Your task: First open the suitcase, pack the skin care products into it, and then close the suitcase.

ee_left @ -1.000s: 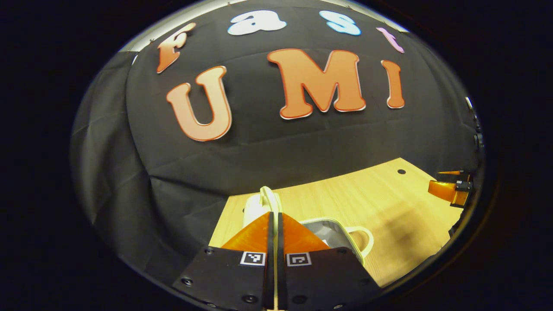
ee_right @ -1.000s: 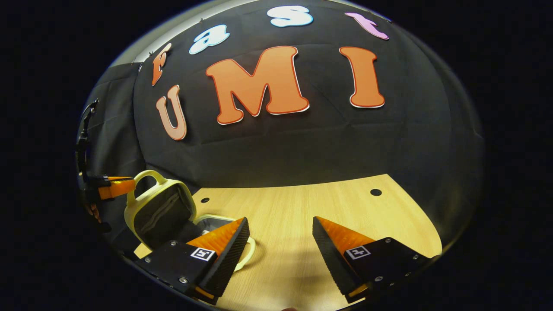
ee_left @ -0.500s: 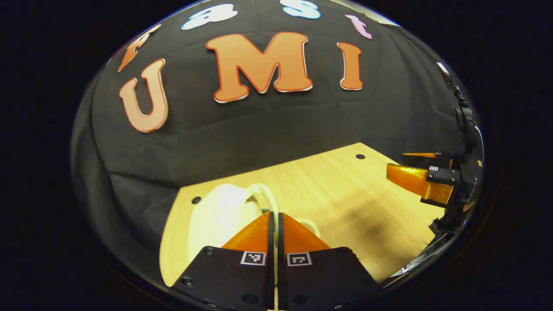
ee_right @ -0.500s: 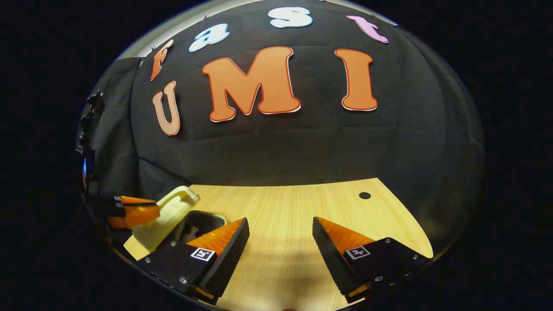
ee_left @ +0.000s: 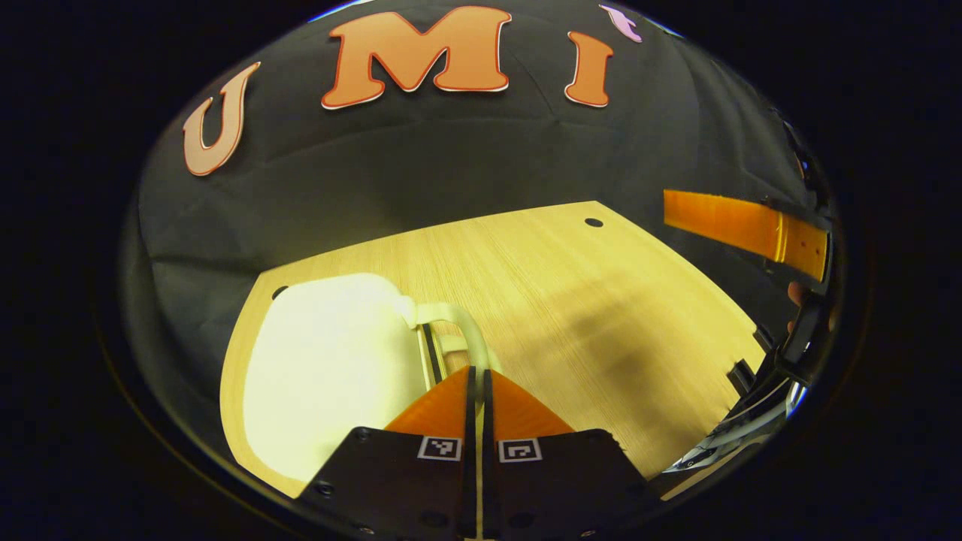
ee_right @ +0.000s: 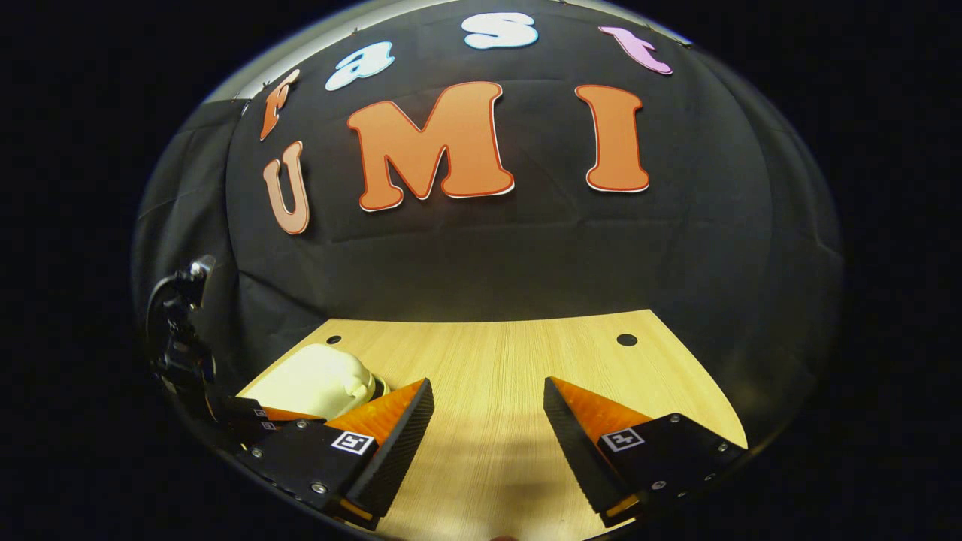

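left gripper view: the left gripper sits low over the wooden table, its two fingers drawn together with only a thin slit between them. the pale yellow handle of the suitcase runs into that slit, so the fingers are clenched on the handle. the suitcase is a small cream-yellow hard case lying flat on the left part of the table, near the left edge and the back corner. its lid is down on the base, with a dark seam visible along the handle side. its contents are hidden. the case is strongly lit and its top surface is washed out, so no detail can be read there.

same view, far right: the right gripper hangs above the table edge, well apart from the suitcase, one long finger pointing left. a bit of a hand shows just below it.

right gripper view: the right gripper is held over the bare middle of the table, fingers spread wide, nothing between them, touching nothing. the suitcase lies at lower left, partly behind the gripper's own left finger. the left gripper is beside the case at its near edge. a small round hole sits in the tabletop toward the back right.
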`<state>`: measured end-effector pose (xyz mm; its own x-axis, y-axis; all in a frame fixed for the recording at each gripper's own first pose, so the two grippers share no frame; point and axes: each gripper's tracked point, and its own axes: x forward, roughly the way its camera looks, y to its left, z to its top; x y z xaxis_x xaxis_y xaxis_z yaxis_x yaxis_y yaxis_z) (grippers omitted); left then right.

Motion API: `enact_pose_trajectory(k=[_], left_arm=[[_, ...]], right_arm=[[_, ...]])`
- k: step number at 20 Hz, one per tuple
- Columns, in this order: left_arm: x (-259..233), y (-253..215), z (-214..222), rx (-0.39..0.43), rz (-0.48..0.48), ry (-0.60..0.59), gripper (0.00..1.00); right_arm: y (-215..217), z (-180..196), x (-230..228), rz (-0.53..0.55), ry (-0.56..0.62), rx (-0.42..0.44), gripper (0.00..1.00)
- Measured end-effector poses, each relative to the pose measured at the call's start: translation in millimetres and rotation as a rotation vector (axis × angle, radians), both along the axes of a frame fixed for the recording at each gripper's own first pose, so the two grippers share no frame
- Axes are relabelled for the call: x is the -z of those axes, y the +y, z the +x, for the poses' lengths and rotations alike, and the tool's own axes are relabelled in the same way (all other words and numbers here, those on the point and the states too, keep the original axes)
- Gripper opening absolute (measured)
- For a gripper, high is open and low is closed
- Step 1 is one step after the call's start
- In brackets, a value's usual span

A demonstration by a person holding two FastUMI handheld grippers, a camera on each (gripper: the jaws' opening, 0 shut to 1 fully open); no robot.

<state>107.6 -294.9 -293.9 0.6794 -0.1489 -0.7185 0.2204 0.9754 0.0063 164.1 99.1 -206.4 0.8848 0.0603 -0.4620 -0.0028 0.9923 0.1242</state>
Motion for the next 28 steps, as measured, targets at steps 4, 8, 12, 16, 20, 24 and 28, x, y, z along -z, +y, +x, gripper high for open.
enact_pose_trajectory(k=[4,8,12,16,20,24,28], left_arm=[[0,-23,-4,0.039,-0.01,0.001,0.06],[-35,-39,-4,0.037,-0.056,-0.056,0.02],[-92,-44,18,-0.001,-0.075,-0.215,0.31],[-145,-43,28,-0.046,-0.068,-0.385,0.77],[-198,-44,29,-0.084,-0.052,-0.627,0.98],[-223,-43,24,-0.129,-0.056,-0.756,0.96],[-236,-33,22,-0.179,-0.071,-0.803,0.97]], right_arm=[[2,0,-10,0.011,-0.03,-0.001,0.94],[-6,1,-20,0.0,-0.06,0.013,0.94],[-18,-2,-53,0.009,-0.133,0.035,0.94],[-22,3,-92,-0.053,-0.272,0.02,0.94],[-22,5,-118,-0.105,-0.349,-0.002,0.94],[-14,8,-132,-0.103,-0.379,-0.02,0.94],[-1,6,-132,-0.098,-0.389,-0.041,0.94]])
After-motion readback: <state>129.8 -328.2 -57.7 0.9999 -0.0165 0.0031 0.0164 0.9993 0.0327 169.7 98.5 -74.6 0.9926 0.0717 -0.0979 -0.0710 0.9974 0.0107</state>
